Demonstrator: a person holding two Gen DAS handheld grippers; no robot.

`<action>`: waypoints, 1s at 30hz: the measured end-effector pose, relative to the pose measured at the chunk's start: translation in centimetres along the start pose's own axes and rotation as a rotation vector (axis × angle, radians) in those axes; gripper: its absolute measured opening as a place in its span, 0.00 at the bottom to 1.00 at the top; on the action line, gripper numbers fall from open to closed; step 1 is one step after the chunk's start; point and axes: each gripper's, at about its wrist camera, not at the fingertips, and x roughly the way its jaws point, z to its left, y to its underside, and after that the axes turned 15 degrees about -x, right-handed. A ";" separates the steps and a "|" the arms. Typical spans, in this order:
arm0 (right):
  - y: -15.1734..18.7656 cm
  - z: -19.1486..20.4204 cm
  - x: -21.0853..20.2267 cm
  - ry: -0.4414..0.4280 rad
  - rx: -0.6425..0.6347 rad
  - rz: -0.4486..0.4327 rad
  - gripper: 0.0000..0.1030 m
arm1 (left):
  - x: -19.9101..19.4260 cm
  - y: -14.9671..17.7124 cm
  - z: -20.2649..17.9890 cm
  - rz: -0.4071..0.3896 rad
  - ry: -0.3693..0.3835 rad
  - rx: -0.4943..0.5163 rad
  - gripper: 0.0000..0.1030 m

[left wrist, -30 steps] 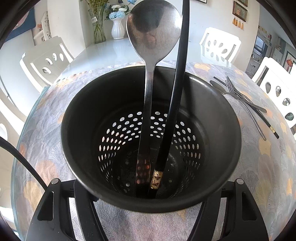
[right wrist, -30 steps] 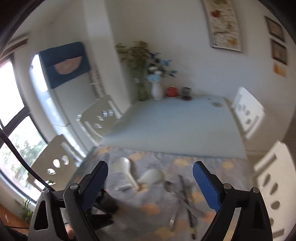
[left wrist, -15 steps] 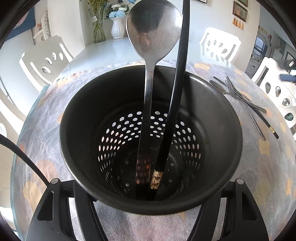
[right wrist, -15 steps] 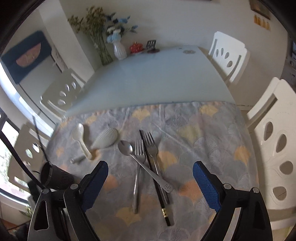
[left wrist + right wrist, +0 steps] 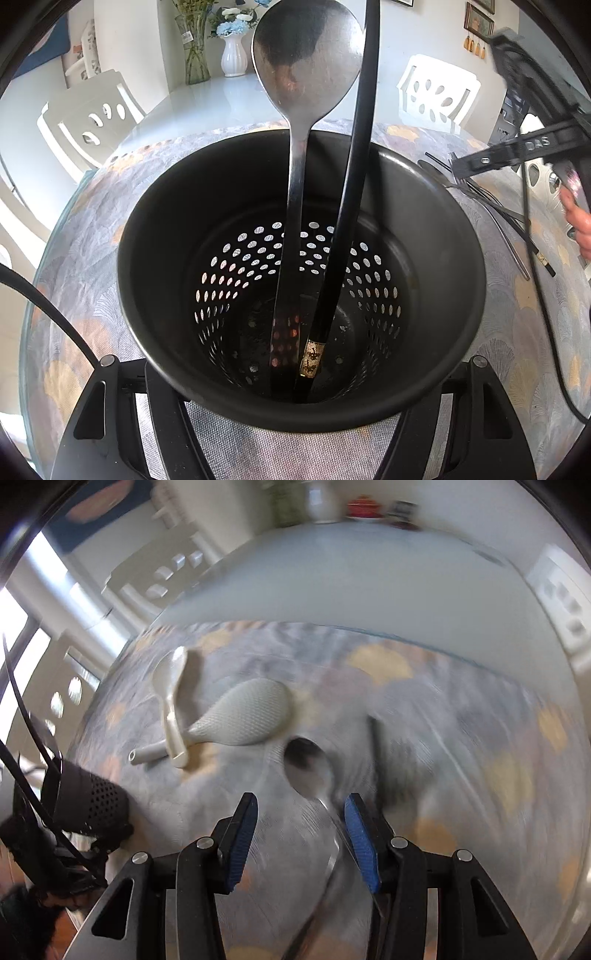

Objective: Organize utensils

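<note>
My left gripper [image 5: 295,424] is shut on a black perforated utensil holder [image 5: 184,221], one finger on each side of it. A metal spoon [image 5: 306,62] and a black chopstick [image 5: 354,166] stand inside it. My right gripper [image 5: 301,806] hangs low over the tablecloth with its jaws closing. The handle of a second metal spoon [image 5: 308,771] lies between its blue pads, close to the right pad [image 5: 360,842], and is not pinched. The right wrist view is blurred by motion. The left wrist view catches the right gripper [image 5: 517,147] above the forks [image 5: 491,206].
A white rice paddle [image 5: 251,712] and a white spoon [image 5: 171,686] lie crossed to the left on the patterned tablecloth [image 5: 461,701]. A black chopstick [image 5: 375,738] lies beside the spoon. The holder [image 5: 88,801] stands at far left. White chairs [image 5: 439,92] ring the table; a vase [image 5: 233,55] stands at the far end.
The right gripper has dropped to the utensils on the cloth, and its jaws have narrowed around the spoon handle. It now shows in the left wrist view. The left gripper and holder stayed put.
</note>
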 end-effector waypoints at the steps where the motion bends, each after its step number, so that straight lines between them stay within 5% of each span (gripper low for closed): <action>1: -0.7 0.1 0.6 -0.010 -0.038 0.015 0.47 | 0.0 0.0 -0.1 0.000 0.000 0.000 0.68; 15: -3.0 1.2 4.6 0.048 -0.303 0.121 0.43 | 0.0 -0.1 0.0 0.000 0.001 -0.001 0.68; 17: -3.1 1.1 4.5 0.049 -0.307 0.109 0.31 | 0.0 -0.1 0.0 0.000 0.002 -0.001 0.68; 30: -1.3 0.7 -2.0 0.045 -0.196 -0.062 0.31 | 0.0 -0.1 0.0 0.002 0.005 -0.004 0.68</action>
